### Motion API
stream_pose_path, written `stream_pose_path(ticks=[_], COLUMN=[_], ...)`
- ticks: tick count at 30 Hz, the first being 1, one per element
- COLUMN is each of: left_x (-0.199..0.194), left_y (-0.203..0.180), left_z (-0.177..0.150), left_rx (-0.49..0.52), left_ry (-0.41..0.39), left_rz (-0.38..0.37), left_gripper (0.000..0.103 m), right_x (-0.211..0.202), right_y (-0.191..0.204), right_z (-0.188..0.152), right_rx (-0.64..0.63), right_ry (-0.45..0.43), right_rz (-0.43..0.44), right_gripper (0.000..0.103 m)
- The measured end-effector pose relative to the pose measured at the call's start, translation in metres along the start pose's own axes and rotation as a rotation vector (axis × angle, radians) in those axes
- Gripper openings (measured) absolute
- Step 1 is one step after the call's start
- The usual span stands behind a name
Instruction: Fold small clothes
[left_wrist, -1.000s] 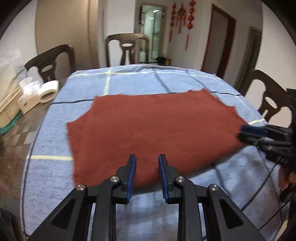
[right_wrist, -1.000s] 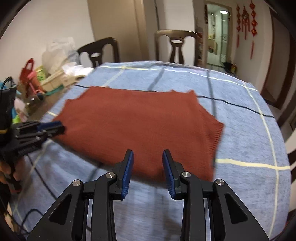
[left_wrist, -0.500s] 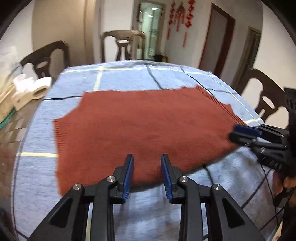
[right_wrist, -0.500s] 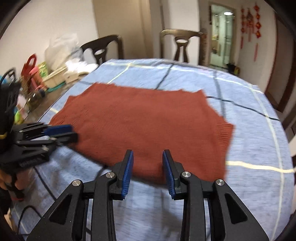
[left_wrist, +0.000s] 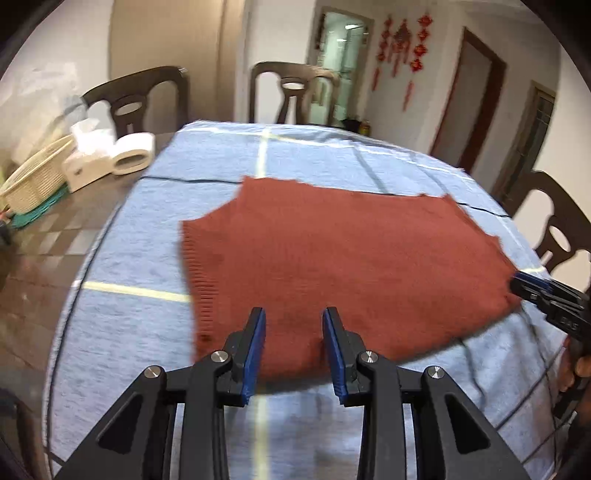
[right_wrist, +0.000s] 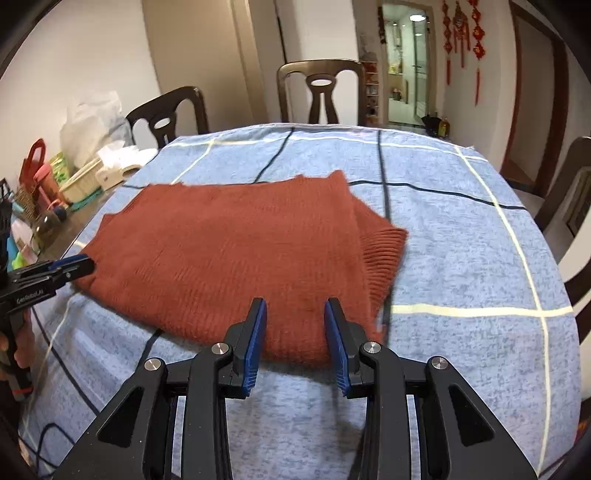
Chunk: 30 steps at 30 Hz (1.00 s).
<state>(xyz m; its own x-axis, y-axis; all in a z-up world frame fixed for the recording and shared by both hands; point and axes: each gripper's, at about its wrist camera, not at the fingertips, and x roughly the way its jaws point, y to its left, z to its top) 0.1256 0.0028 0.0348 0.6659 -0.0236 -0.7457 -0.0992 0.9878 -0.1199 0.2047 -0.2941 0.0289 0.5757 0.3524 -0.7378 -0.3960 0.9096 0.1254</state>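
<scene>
Both hand-held grippers have shifted along the near desk edge, jaws narrowly apart, empty. Left hand-held gripper (left_wrist: 293, 347) and right hand-held gripper (right_wrist: 295, 341) should pinch the rust sweater (left_wrist: 343, 266) hem evenly.

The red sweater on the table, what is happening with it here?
A person holds a two-finger gripper in each hand and is about to work on the rust-red knitted garment, which lies flat on the blue checked cloth. The left gripper and the right gripper both hover at the near edge of the garment, one towards each near corner, jaws apart with nothing pinched. No fresh fold has been started yet; the grab seems to be the next step.
</scene>
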Motion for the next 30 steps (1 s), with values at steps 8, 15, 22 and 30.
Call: stream_pose_path(ticks=[8,15,22,30], left_x=[0.000,-0.010,0.007,0.042], left_y=[0.014,0.039,0.061,0.069], left_z=[0.001,0.009,0.018,0.032], left_rx=[-0.050,-0.118,-0.168,-0.213], left_ry=[0.014,-0.021,0.018,0.046], left_rz=[-0.045,-0.013,-0.046,-0.116], left_gripper=[0.034,0.039,0.049,0.055], right_x=[0.002,-0.007,0.007,0.036], right_y=[-0.002,-0.016,-0.035,-0.060], right_z=[0.005,0.012,0.022,0.030], right_rx=[0.023,0.087,0.144,0.225], right_ry=[0.020,-0.013,0.001,0.029], right_rz=[0.020,0.075,0.119,0.189], right_gripper=[0.033,0.045,0.055,0.058])
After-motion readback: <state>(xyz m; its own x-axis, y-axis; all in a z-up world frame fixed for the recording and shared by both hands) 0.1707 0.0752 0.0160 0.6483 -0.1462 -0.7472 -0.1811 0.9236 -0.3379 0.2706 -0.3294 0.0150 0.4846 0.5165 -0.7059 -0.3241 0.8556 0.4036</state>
